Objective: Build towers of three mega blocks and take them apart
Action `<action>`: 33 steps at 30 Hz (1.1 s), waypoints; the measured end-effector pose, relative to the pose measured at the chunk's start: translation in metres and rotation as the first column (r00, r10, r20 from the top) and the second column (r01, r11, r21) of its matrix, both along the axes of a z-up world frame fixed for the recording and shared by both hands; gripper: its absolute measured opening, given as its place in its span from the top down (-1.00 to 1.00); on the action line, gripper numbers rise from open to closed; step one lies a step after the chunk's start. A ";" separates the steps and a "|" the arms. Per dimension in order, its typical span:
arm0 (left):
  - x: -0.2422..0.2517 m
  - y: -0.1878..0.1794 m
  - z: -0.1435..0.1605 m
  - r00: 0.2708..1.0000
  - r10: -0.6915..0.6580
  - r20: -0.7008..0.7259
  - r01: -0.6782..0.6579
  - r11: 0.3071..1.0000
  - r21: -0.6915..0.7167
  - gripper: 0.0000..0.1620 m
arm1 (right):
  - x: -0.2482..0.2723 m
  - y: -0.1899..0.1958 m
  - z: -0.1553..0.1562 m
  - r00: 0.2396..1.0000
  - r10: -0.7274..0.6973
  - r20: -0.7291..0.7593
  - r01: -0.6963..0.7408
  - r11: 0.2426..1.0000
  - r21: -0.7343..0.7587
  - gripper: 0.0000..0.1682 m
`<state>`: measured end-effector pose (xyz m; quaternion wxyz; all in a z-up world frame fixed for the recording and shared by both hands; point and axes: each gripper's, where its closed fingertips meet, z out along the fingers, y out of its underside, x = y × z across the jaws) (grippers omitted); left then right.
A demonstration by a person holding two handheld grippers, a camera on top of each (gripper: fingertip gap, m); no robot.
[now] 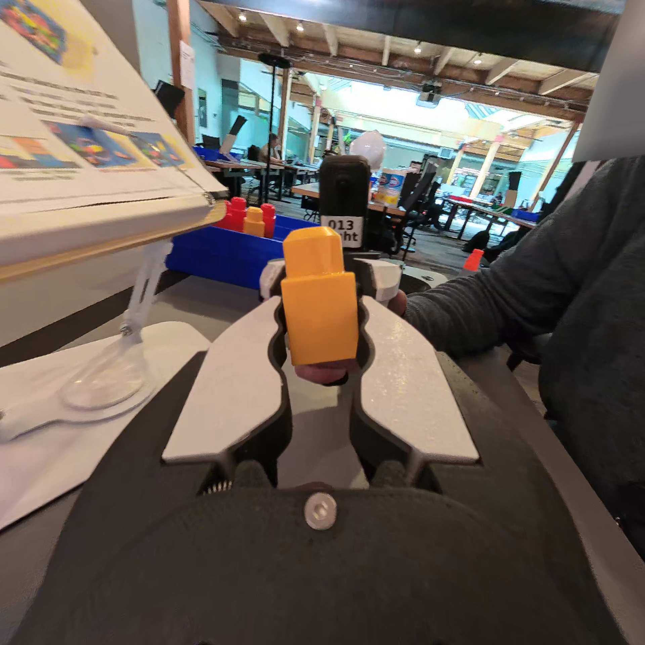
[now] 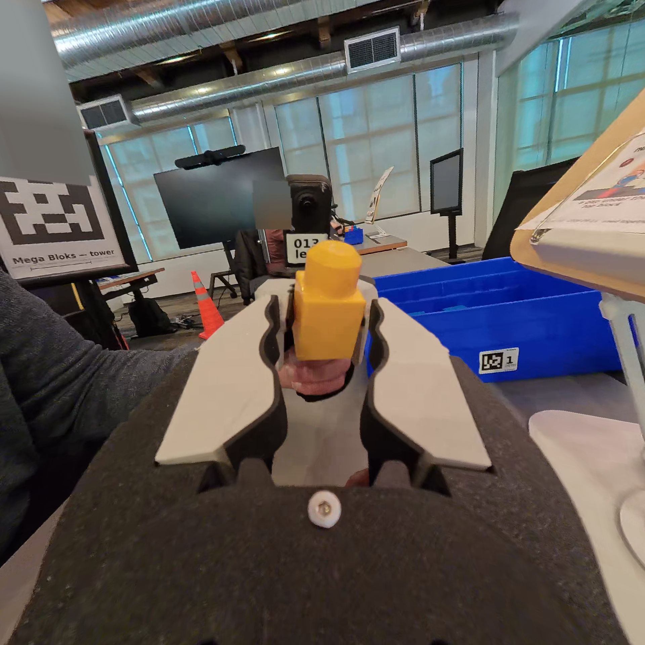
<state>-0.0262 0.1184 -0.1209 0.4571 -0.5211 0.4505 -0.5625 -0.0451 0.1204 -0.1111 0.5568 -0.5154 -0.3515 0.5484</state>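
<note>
A yellow mega block (image 1: 319, 307) stands upright, stud up, in the air between my two grippers, which face each other. My left gripper (image 1: 319, 314) is shut on its body, pads touching both sides. My right gripper (image 2: 324, 310) reaches from the opposite side with its jaws on either side of the same block (image 2: 328, 314). A slim gap shows on each side, so it looks open. The left gripper's fingertips (image 2: 290, 310) show inside that gap. The right gripper's white fingers (image 1: 385, 279) show behind the block in the left wrist view.
A blue bin (image 1: 223, 254) (image 2: 488, 335) stands on the grey table; it holds two red blocks (image 1: 237, 213) and a yellow one (image 1: 254, 223). An instruction board on a white stand (image 1: 87, 139) (image 2: 593, 216) overhangs the bin. A grey sleeve (image 1: 523, 279) (image 2: 69, 366) lies alongside. An orange cone (image 2: 206, 307) stands on the floor. My left and right fingertips are right by each other.
</note>
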 end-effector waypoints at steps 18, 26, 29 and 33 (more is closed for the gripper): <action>0.009 -0.007 -0.021 0.997 -0.039 -0.073 0.039 0.999 -0.005 0.55 | 0.008 0.003 -0.004 1.000 0.018 0.003 -0.018 1.000 -0.008 0.56; 0.009 -0.004 -0.017 0.999 -0.016 -0.049 0.017 1.000 0.002 0.56 | 0.004 0.001 -0.012 0.999 0.025 0.040 -0.025 1.000 -0.001 0.55; 0.010 -0.005 -0.017 0.999 -0.025 -0.039 0.025 1.000 -0.011 0.56 | 0.004 0.001 -0.013 0.999 0.035 0.037 -0.034 0.999 -0.005 0.56; 0.009 -0.004 -0.020 0.998 -0.025 -0.063 0.023 0.999 -0.027 0.53 | 0.007 0.003 -0.013 1.000 0.023 0.018 -0.023 1.000 -0.004 0.56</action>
